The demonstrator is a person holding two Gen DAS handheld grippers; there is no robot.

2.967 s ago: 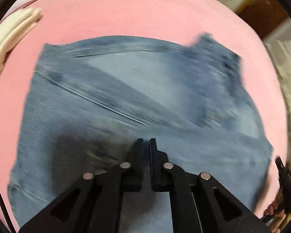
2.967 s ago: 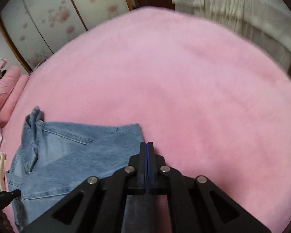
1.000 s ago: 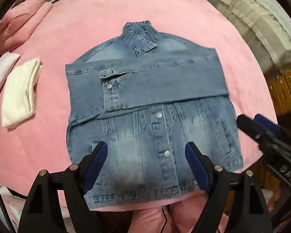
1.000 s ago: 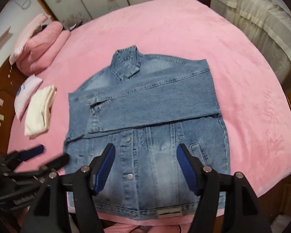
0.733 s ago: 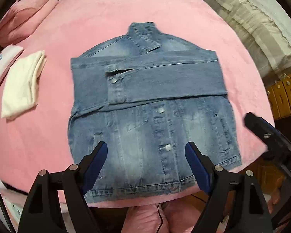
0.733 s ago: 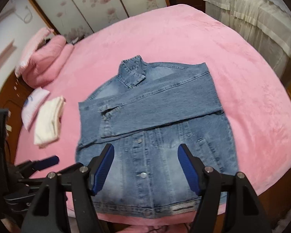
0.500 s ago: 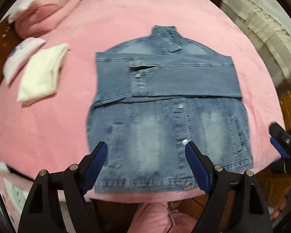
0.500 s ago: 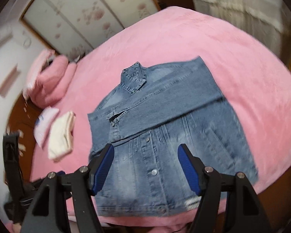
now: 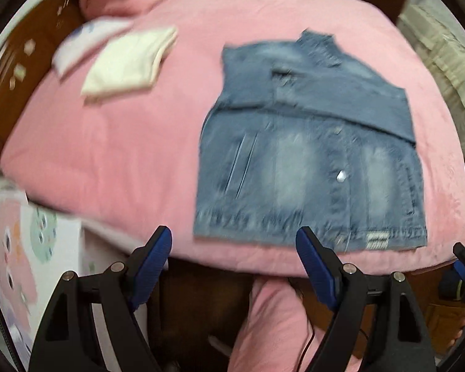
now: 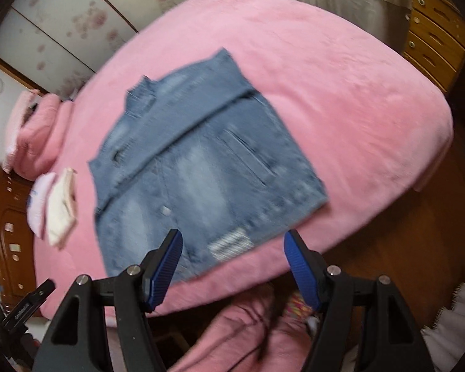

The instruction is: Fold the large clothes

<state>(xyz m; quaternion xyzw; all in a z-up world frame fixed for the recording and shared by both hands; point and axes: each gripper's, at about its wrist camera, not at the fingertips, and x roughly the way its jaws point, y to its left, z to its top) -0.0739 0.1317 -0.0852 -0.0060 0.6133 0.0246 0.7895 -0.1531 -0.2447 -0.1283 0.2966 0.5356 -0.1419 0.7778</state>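
With sleeves already folded across its chest, the denim jacket point(image 9: 310, 155) has slid right of centre on the pink bed point(image 9: 108, 155) as the left gripper point(image 9: 234, 260) and right gripper point(image 10: 232, 260), both released and empty, swing apart toward its hem corners.

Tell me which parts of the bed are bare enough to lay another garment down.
Widest bare patch: pink bedcover right of the denim jacket, out to the bed's edge. Another lies between the jacket and the folded cream cloth, toward the near edge. Crowded: the far left corner, with the folded cloths and pink pillows.
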